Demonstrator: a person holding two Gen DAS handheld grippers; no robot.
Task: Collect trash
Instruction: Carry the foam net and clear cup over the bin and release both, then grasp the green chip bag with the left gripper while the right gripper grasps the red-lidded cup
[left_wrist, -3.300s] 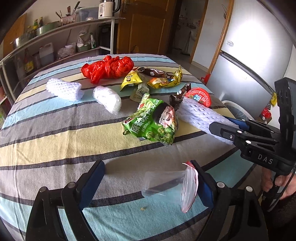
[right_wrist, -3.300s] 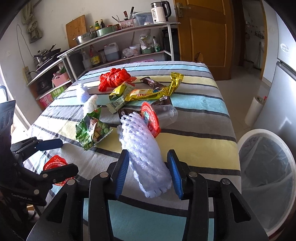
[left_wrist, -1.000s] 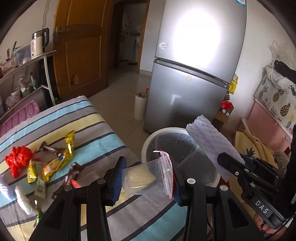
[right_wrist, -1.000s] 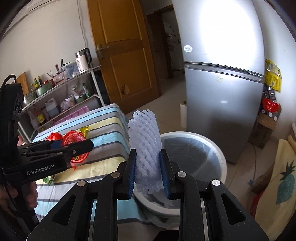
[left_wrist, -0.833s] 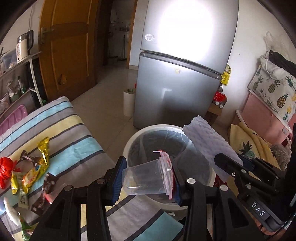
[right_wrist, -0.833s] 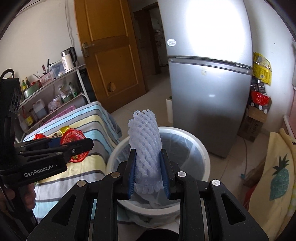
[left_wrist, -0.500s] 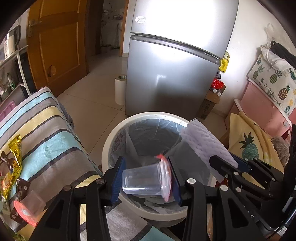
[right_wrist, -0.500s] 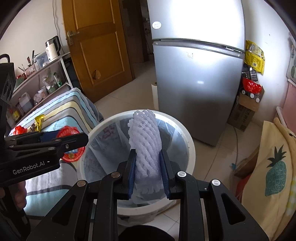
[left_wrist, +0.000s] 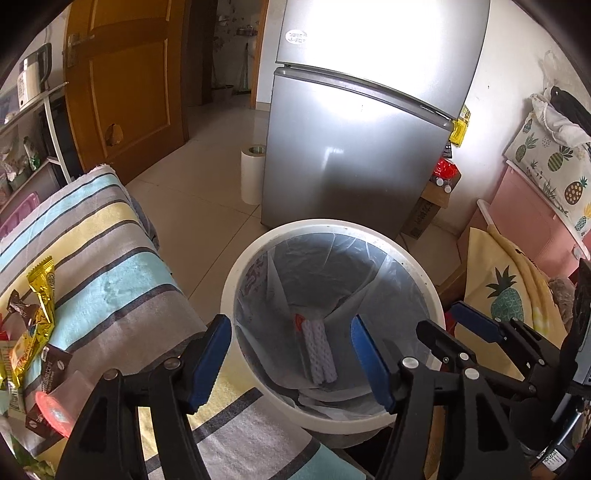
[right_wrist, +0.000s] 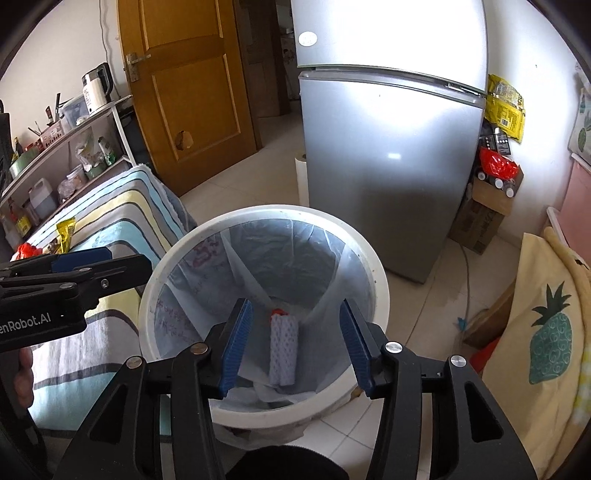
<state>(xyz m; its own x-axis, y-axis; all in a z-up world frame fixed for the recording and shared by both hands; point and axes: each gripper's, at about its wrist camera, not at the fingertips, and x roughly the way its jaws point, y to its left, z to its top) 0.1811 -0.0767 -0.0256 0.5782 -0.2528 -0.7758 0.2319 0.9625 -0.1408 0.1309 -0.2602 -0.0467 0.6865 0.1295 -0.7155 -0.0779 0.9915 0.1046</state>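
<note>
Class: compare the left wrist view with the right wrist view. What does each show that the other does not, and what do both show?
Only the left wrist view: the red-lidded cup and brown wrappers on the striped cloth.
Only the right wrist view: the red bag beside the fridge.
Both: the bin with the foam net inside, and both grippers, left and right, open above it.

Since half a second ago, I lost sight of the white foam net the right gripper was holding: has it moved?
Yes. The foam net has dropped from between the right gripper fingers, now open, to the bottom of the white trash bin.
</note>
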